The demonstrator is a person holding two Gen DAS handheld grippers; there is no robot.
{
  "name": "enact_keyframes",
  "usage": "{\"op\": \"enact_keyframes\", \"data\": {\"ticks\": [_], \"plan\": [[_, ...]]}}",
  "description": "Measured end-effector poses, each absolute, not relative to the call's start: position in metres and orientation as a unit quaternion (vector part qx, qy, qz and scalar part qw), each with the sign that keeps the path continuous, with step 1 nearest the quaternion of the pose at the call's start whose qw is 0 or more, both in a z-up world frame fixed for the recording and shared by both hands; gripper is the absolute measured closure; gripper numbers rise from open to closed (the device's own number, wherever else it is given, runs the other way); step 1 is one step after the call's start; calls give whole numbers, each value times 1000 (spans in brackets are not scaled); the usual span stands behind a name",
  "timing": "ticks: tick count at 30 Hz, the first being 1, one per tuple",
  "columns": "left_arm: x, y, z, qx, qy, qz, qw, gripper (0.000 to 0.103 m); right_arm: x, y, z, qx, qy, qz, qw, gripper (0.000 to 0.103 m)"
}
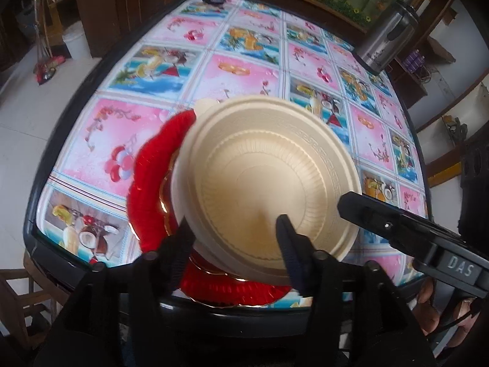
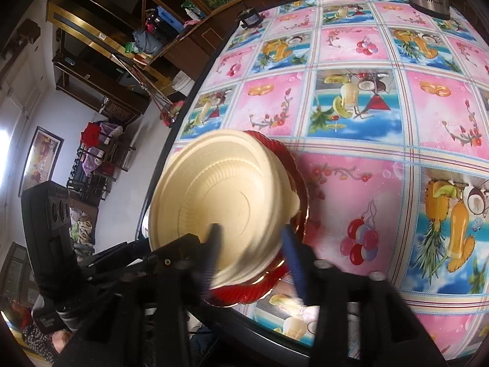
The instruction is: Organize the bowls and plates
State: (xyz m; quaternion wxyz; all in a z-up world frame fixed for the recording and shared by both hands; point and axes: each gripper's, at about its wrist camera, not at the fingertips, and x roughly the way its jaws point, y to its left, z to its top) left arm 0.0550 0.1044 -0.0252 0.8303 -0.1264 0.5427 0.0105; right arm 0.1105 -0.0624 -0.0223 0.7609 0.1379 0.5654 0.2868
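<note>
Now both grippers, left gripper [image 1: 235, 229] and right gripper [image 2: 250, 244], stand part-open, straddling the cream bowl's [image 1: 269, 180] rim unpinched; lift away straight, sparing the red plate [image 1: 146, 189].

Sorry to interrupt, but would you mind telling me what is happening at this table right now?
A person is stacking dishes with a handheld gripper in each hand. A cream ribbed plastic bowl sits on a red fluted plate with a gold rim near the edge of the table with the fruit-print cloth. The left gripper and right gripper both straddle the bowl's rim with jaws apart, not pressing it. A steel flask stands at the far side.
</note>
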Motion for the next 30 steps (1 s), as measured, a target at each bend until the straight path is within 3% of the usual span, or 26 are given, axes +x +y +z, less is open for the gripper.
{"op": "enact_keyframes", "data": {"ticks": [2, 6, 9, 11, 14, 18, 24, 27, 28, 30], "plan": [[51, 105, -19, -121, 526, 18, 842, 44, 109, -62, -17, 133, 553, 286, 771, 48], [35, 104, -6, -100, 482, 41, 869, 42, 99, -68, -1, 127, 518, 285, 796, 28], [17, 98, 1, -85, 442, 45, 892, 37, 88, -70, 11, 116, 487, 293, 815, 19], [2, 91, 6, -66, 409, 61, 908, 20, 75, -72, 20, 95, 457, 293, 835, 12], [-17, 83, 6, -62, 377, 57, 923, 19, 53, -76, 25, 51, 416, 294, 859, 0], [-26, 73, -7, -61, 390, 48, 918, 19, 26, -83, 23, -15, 377, 293, 879, 0], [-37, 56, -14, -38, 400, 47, 915, 19, 7, -110, 15, -26, 362, 273, 891, 0], [-41, 53, -12, -28, 390, 54, 919, 9, 5, -122, 14, -20, 367, 264, 892, 0], [-42, 52, -11, -28, 387, 50, 920, 1, 4, -124, 14, -17, 368, 263, 892, 0], [-42, 53, -10, -32, 383, 48, 922, 0, 4, -125, 14, -19, 367, 264, 892, 0]]}}
